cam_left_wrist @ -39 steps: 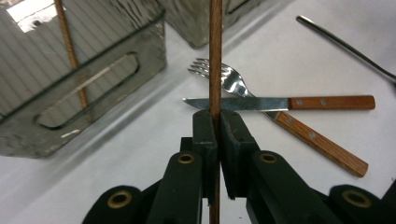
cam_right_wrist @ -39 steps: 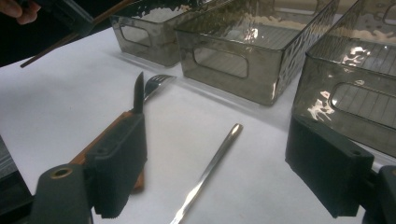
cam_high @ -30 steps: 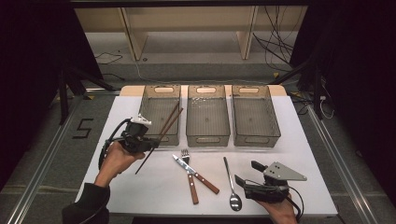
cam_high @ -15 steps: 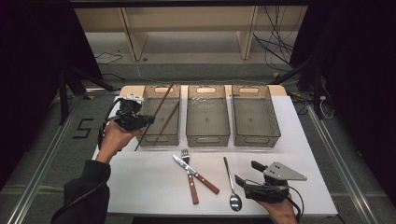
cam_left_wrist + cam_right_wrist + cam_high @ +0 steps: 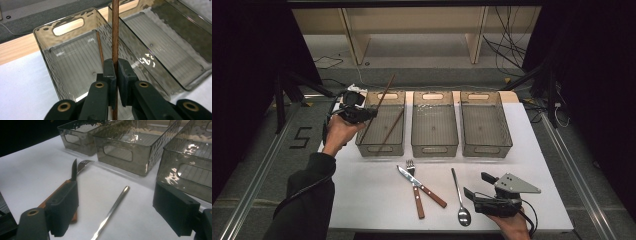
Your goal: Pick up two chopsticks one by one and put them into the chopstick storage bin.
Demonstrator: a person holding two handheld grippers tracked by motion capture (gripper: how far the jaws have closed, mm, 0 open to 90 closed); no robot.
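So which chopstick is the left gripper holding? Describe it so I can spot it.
Find the three clear bins in a row on the white table. Over the leftmost, the left gripper is shut on one brown chopstick, which sticks up past the far rim; its twin lies inside.

three bins [image 5: 435, 150] are sitting side by side across the table [image 5: 362, 200]; a chopstick [image 5: 392, 127] is lying in the left bin [image 5: 374, 149]; knife [image 5: 422, 187], fork [image 5: 414, 187] and spoon [image 5: 459, 197] are lying in front.
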